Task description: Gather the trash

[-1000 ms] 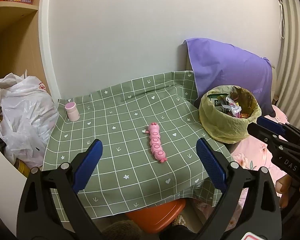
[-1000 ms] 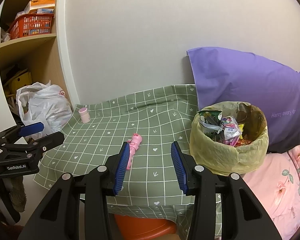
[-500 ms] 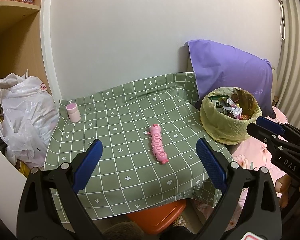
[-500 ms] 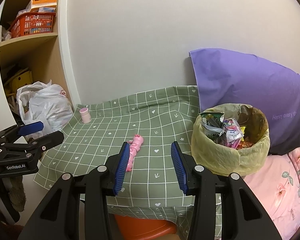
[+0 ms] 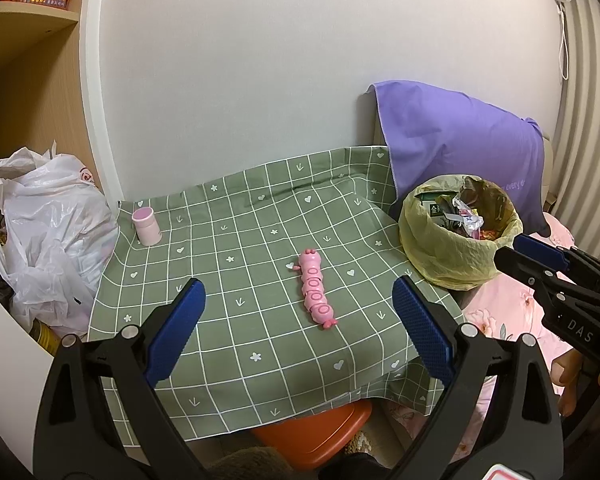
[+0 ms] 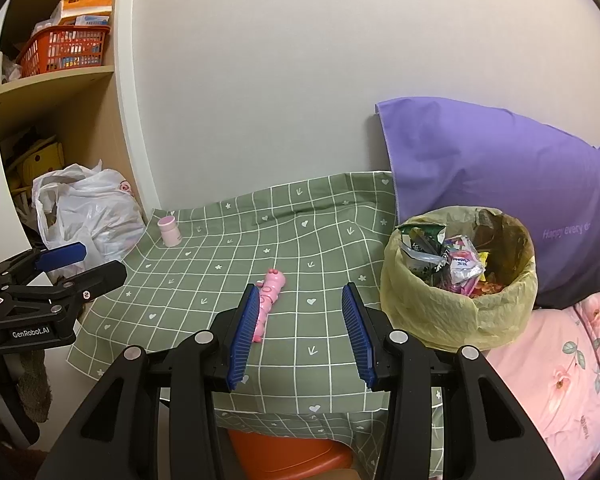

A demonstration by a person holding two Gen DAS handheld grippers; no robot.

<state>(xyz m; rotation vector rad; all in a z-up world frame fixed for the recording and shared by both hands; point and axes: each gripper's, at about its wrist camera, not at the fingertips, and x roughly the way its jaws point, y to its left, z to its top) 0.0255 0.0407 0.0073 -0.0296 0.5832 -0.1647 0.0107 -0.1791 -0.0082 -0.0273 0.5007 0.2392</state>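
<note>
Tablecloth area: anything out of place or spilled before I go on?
Nothing spilled. The pink caterpillar toy lies alone mid-cloth, looking more like a toy than trash. The small pink cup stands upright at the far-left corner. The trash bin sits nearly full, wrappers inside.

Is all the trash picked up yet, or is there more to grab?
Looks nearly done. The yellow-lined trash bin already holds crumpled wrappers. Nothing is in hand: the left gripper and right gripper are both open and empty. On the green checked cloth only a pink caterpillar toy and a small pink bottle remain; neither looks like trash, so probably little or nothing is left.
</note>
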